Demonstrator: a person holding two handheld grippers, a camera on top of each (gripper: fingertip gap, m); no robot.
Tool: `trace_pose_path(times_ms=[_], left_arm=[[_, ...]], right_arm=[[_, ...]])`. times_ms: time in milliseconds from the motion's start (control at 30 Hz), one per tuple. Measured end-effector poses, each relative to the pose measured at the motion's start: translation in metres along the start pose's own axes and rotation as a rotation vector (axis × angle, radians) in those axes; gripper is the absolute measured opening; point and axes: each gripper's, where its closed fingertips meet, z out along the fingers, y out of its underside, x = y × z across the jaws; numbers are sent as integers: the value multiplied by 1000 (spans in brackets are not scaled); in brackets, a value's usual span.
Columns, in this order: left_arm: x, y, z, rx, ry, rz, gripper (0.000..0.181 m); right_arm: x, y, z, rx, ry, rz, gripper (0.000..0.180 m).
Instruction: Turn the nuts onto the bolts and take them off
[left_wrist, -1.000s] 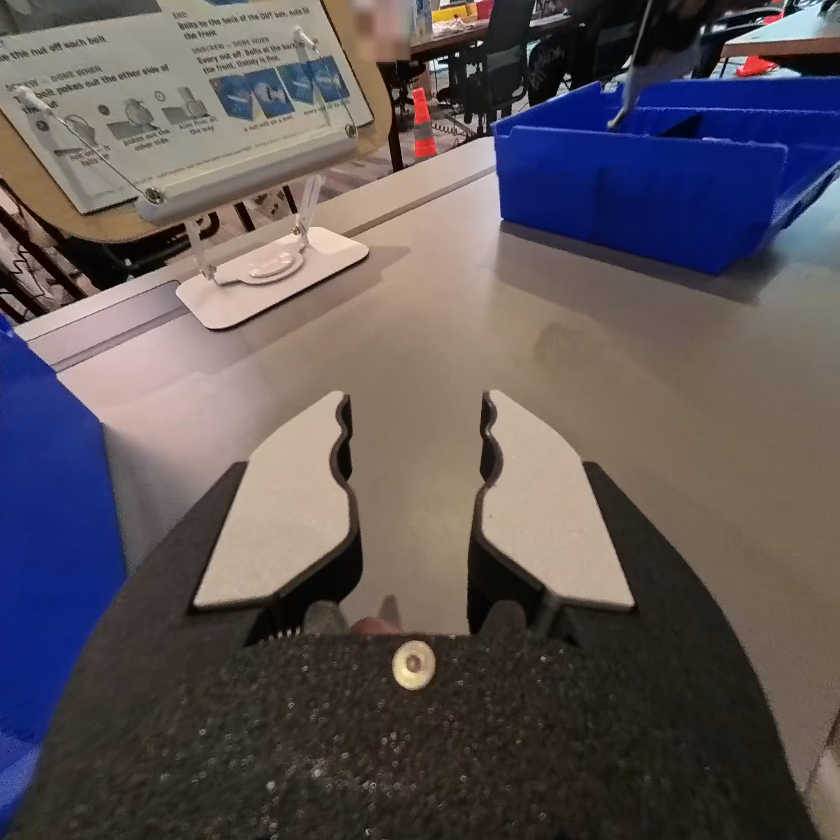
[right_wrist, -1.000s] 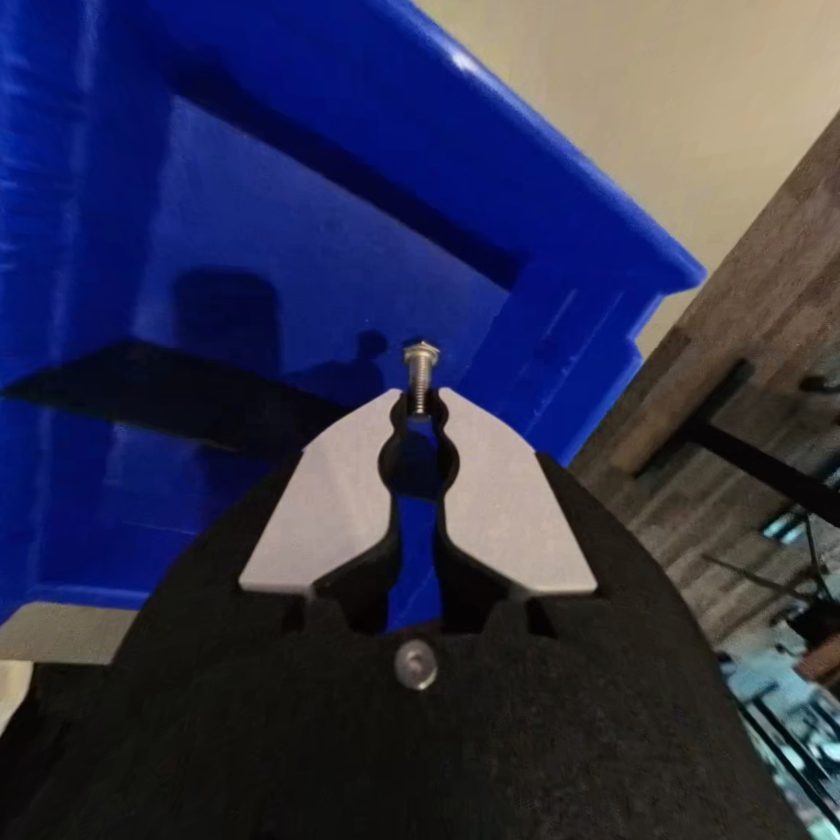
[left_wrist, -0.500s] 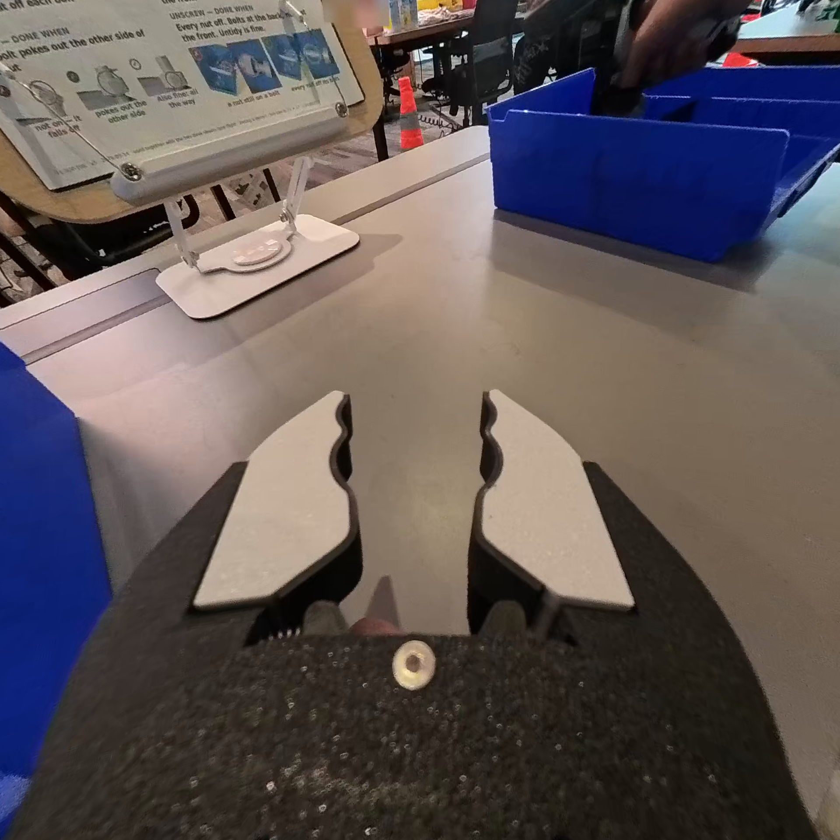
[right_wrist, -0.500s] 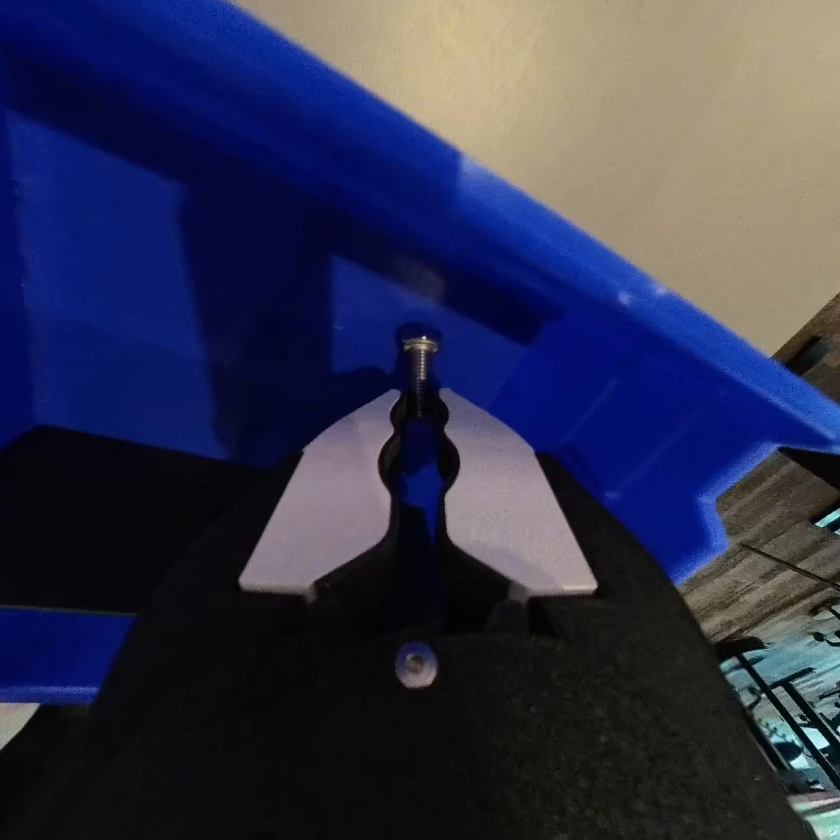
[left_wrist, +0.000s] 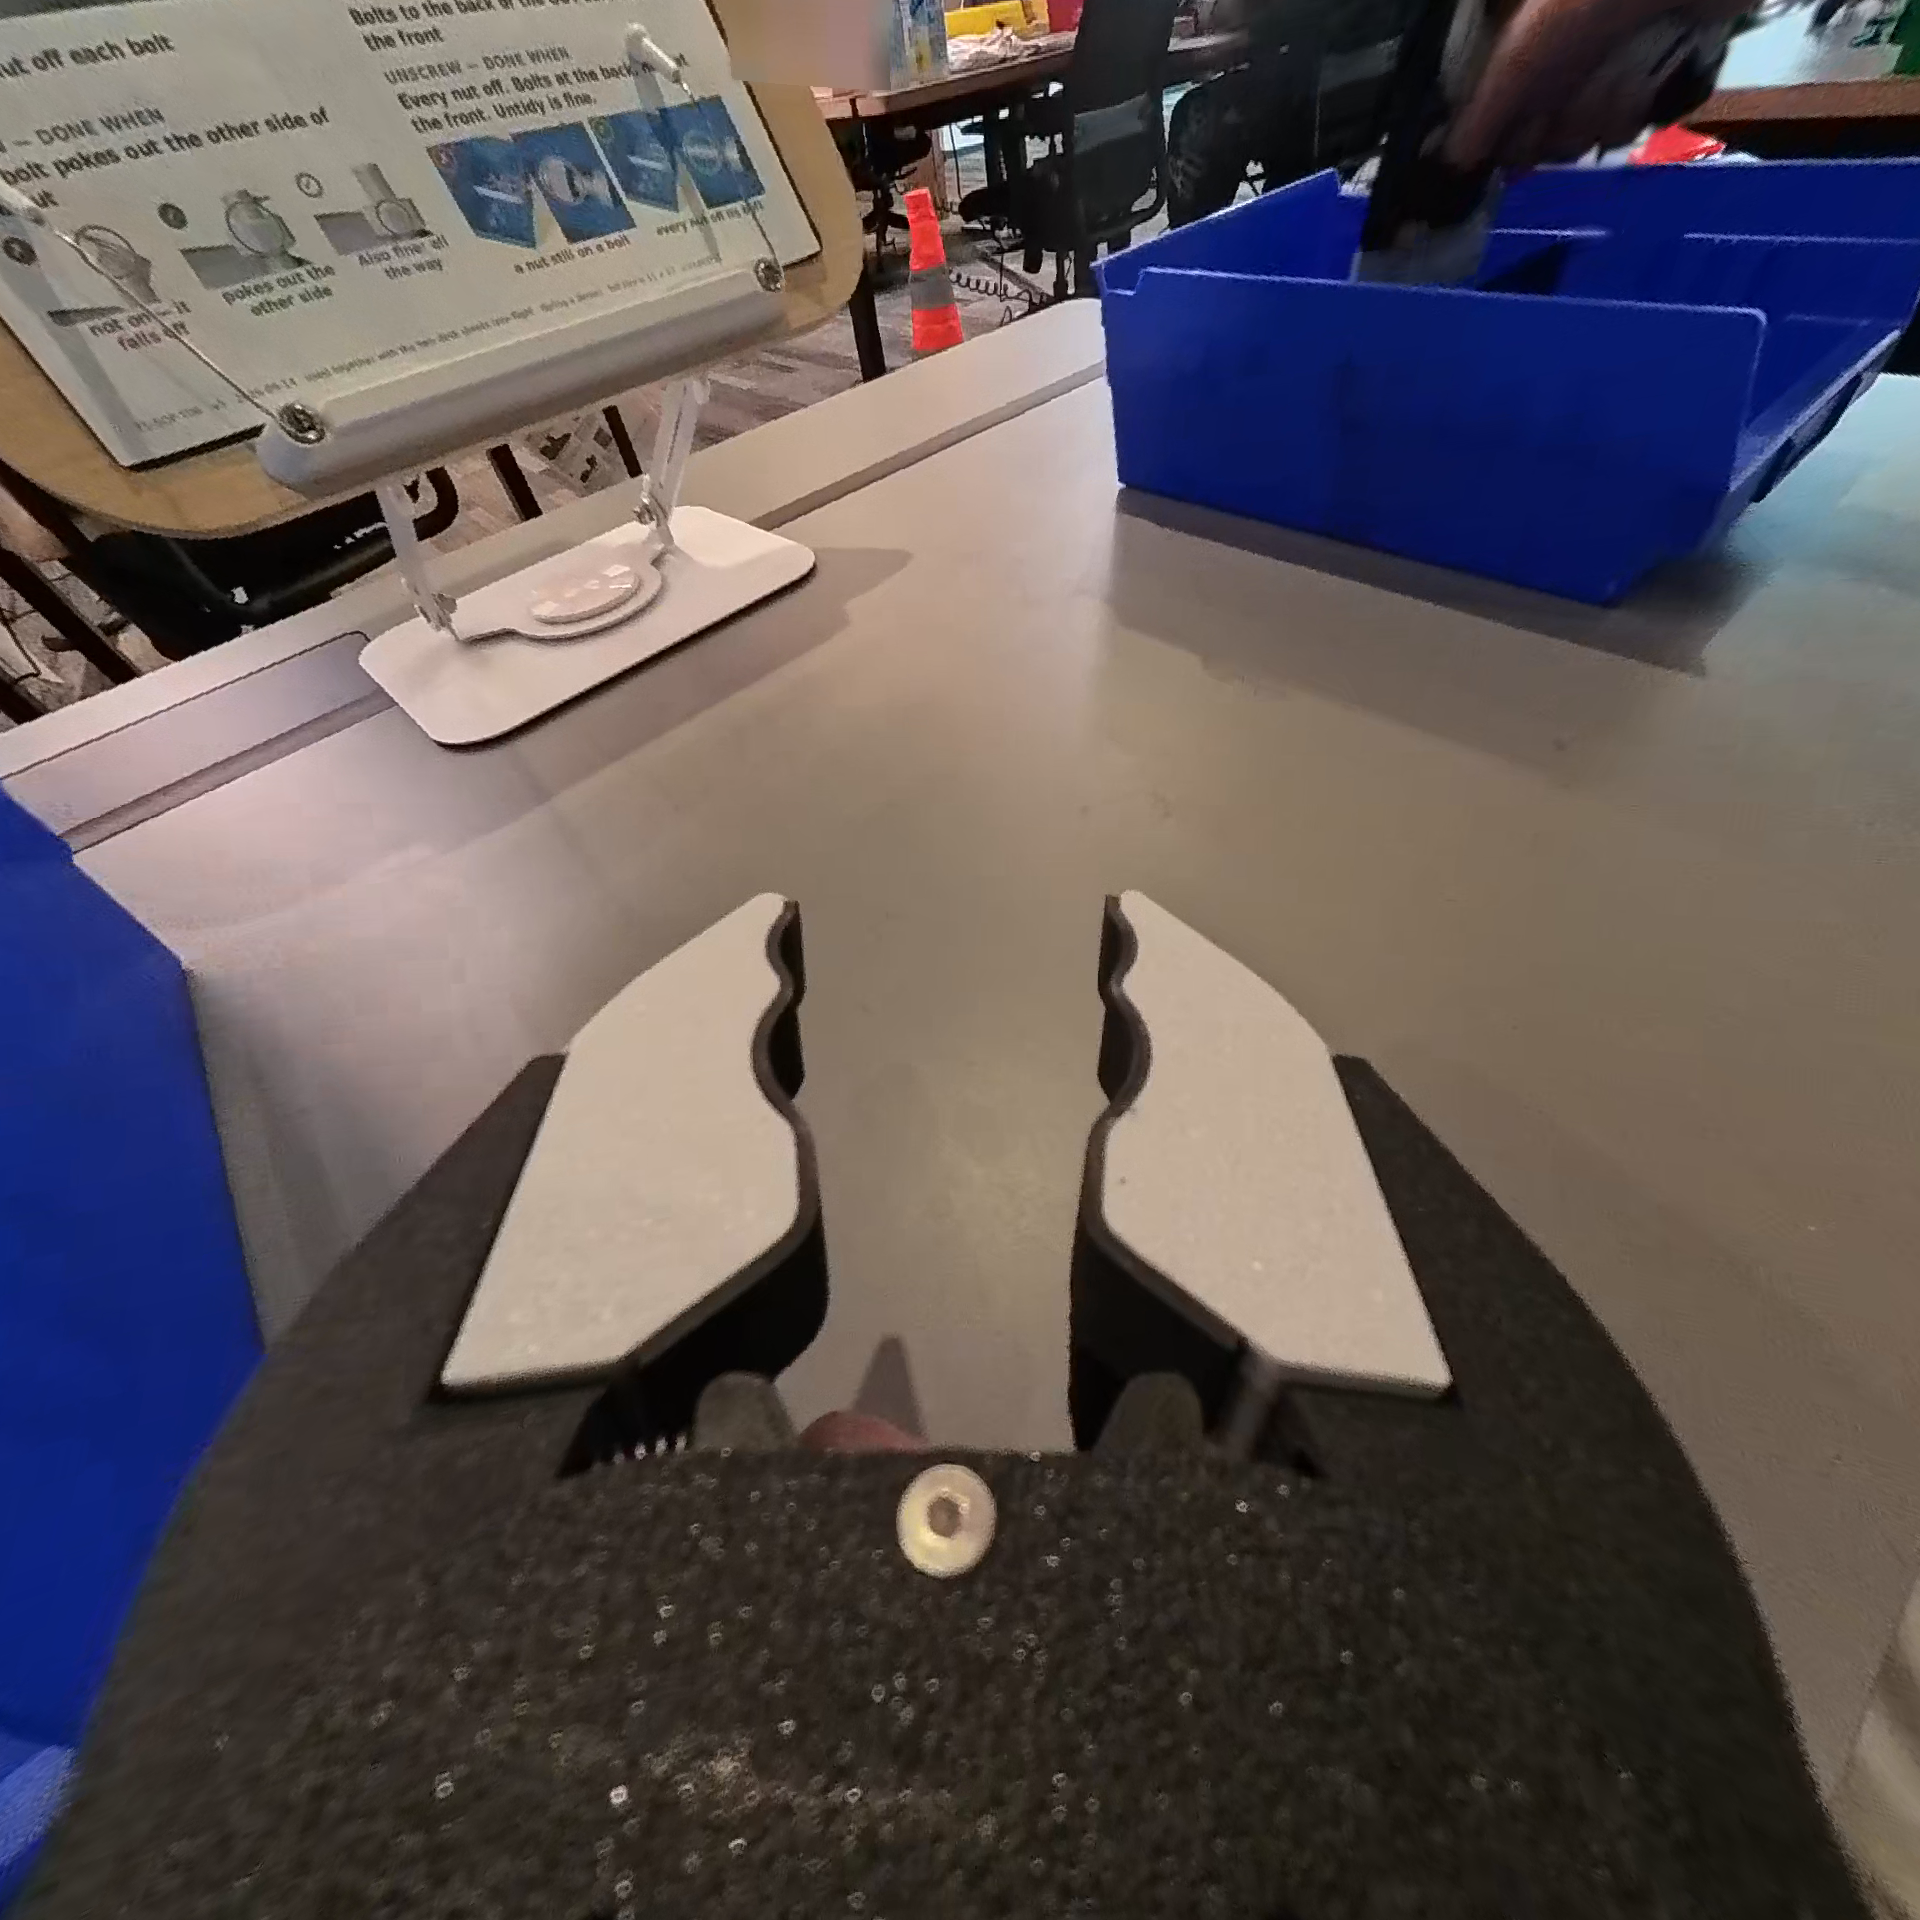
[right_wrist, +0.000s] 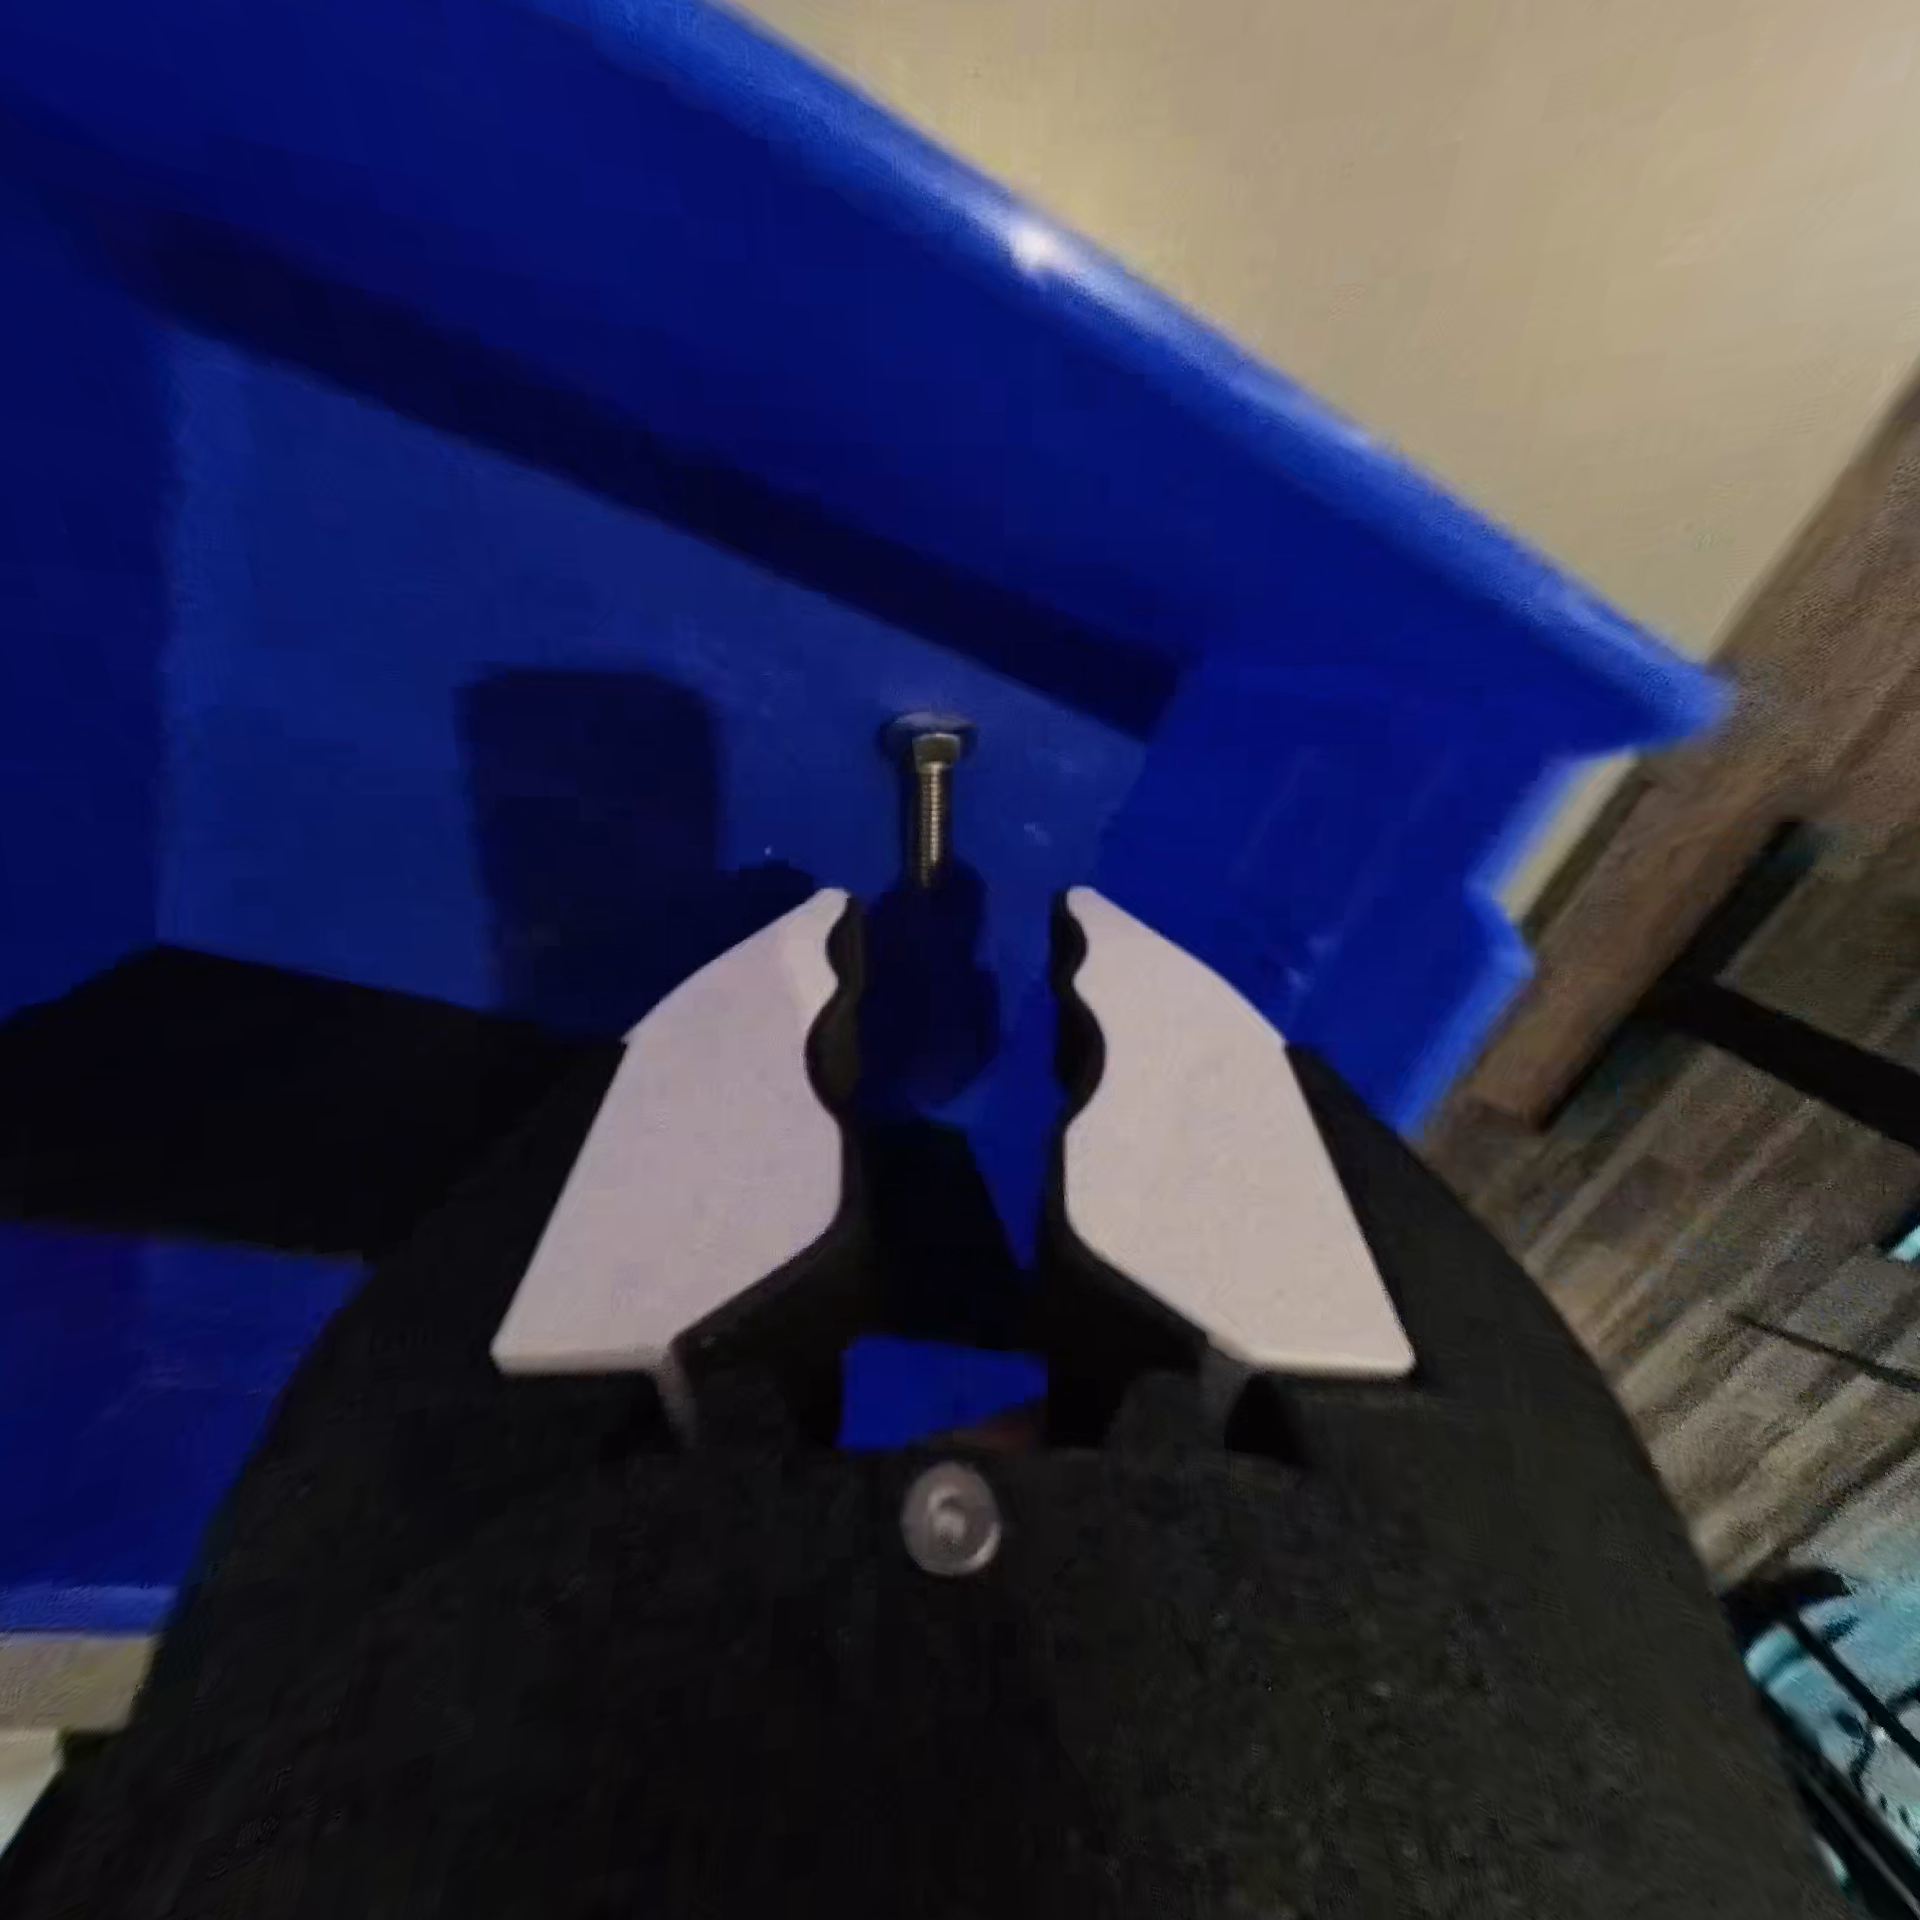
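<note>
A small silver bolt (right_wrist: 931, 805) lies on the floor of the blue bin (right_wrist: 520, 582), head away from me, just beyond my right gripper (right_wrist: 954, 909). The right gripper is open and empty inside the bin, its fingers apart from the bolt. My left gripper (left_wrist: 951, 914) is open and empty, low over the grey table (left_wrist: 1247, 831). In the left wrist view the right gripper (left_wrist: 1429, 223), held by a hand, reaches down into the blue bin (left_wrist: 1434, 416) at the far right. No nuts show.
An instruction card on a white stand (left_wrist: 582, 613) stands at the back left. A second blue bin (left_wrist: 94, 1247) is close at my left. An orange cone (left_wrist: 930, 275), chairs and tables lie beyond the table's far edge. Spacing between my two grippers at the tips: around 55 cm.
My right gripper has opened and let go of the bolt, which now lies in the bin. The left gripper has stayed open, its view shifting slightly.
</note>
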Motion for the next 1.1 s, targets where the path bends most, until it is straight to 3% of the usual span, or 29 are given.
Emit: trace_pose_path(times_ms=[67, 133, 200, 267, 367, 467, 567, 733, 800, 933, 1033, 1100], left_arm=[[-3, 0, 0, 0, -7, -14, 55], [-6, -1, -1, 5, -11, -40, 55], [-11, 0, 0, 2, -25, -63, 55], [-13, 3, 2, -11, -30, -90, 55], [-12, 7, 3, -39, -9, -145, 54], [-12, 11, 2, -60, -13, -167, 53], [-10, 14, 3, -80, -11, -180, 53], [-5, 15, 4, -117, -14, -153, 53], [-18, 4, -10, -124, -86, -109, 53], [-115, -36, -80, -163, -409, -185, 49], [-181, -31, -101, -316, -446, -392, 58], [-209, -10, -93, -438, -404, -556, 59]], right_arm=[[-3, -11, -51, 175, 94, -8, 33], [-43, -26, -123, 489, 127, -32, 37], [-137, -31, -193, 876, -54, -100, 35], [-255, -9, -227, 1101, -414, -180, 34], [-383, 25, -186, 1093, -688, -251, 38], [-435, 31, -127, 1083, -671, -257, 32], [-429, 28, -112, 1172, -568, -241, 28], [-416, 31, -118, 1214, -600, -208, 28], [-414, 35, -117, 1195, -624, -200, 28], [-412, 35, -124, 1179, -649, -192, 29], [-417, 37, -136, 1180, -719, -193, 30], [-423, 40, -143, 1175, -773, -203, 30]])
